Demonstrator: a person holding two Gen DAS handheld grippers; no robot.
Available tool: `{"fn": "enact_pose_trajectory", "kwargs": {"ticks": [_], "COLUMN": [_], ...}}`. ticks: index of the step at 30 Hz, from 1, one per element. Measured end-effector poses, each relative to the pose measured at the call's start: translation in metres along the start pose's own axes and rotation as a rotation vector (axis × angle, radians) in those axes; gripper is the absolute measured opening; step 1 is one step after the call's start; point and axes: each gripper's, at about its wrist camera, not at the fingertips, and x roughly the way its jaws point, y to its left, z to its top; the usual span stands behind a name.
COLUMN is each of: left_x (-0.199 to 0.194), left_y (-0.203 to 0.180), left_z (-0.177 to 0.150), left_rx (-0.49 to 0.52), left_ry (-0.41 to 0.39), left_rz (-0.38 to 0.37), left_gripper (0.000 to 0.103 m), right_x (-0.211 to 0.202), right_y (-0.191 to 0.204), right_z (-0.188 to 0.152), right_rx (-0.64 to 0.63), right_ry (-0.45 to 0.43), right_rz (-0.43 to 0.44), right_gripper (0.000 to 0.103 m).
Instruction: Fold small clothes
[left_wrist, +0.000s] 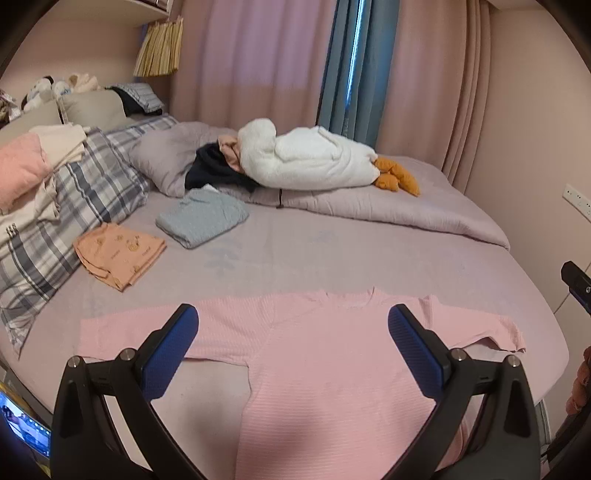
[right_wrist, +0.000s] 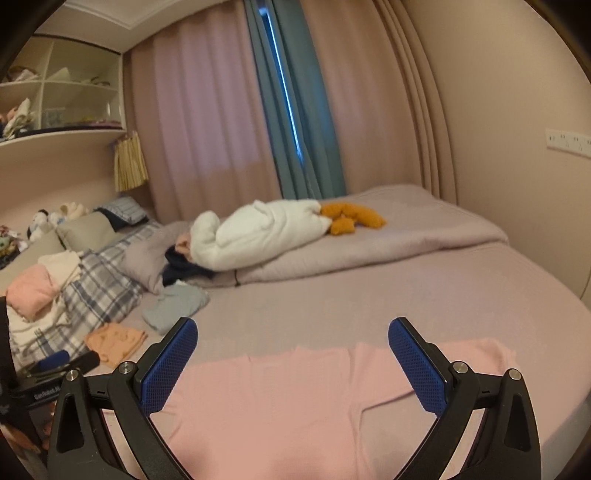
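on the left side of the bed (left_wrist: 332, 236), by the checked pillow (left_wrist: 81, 206), an orange top with little pictures (left_wrist: 120, 254) and a grey-blue top (left_wrist: 201, 218) lie folded small and side by side, most likely put there out of the way because they are done. a white goose toy (left_wrist: 306, 158) sleeps farther back on the rolled quilt. near the front edge the pink long-sleeve top (left_wrist: 325, 354) is spread flat with both sleeves out wide, so it looks ready for its first fold. the left claw (left_wrist: 293, 343) hangs just over the top's middle, pointing toward the neck, spread wide with nothing in it. the right claw (right_wrist: 291, 354) is over the same pink top toward its right sleeve, tipped down a little, also spread wide and holding nothing.
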Motion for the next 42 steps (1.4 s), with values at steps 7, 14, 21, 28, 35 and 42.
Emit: {"fn": "enact_pose_trajectory", "kwargs": {"ticks": [7, 14, 21, 28, 35, 42], "left_x": [0.047, 0.069, 0.062, 0.056, 0.058, 0.066], "left_y": [-0.003, -0.009, -0.011, -0.012, -0.011, -0.016], "left_z": [-0.002, 0.008, -0.011, -0.025, -0.036, -0.045], "left_rx": [-0.004, 0.007, -0.023, -0.033, -0.027, -0.024], "left_ry": [0.071, 0.12, 0.133, 0.161, 0.199, 0.234], "left_rz": [-0.004, -0.043, -0.024, -0.006, -0.016, -0.038], "left_gripper": [0.103, 0.103, 0.103, 0.103, 0.102, 0.101], "right_x": [0.028, 0.06, 0.054, 0.054, 0.058, 0.058], "right_y": [-0.008, -0.012, -0.019, -0.027, -0.033, -0.053], "right_z": [-0.008, -0.001, -0.011, -0.018, -0.024, -0.031], "right_rx": [0.021, 0.012, 0.052, 0.072, 0.104, 0.166], "right_ry": [0.071, 0.138, 0.159, 0.203, 0.232, 0.241], "right_rz": [-0.033, -0.067, -0.034, -0.028, -0.029, -0.054], "right_gripper": [0.102, 0.102, 0.102, 0.102, 0.102, 0.102]}}
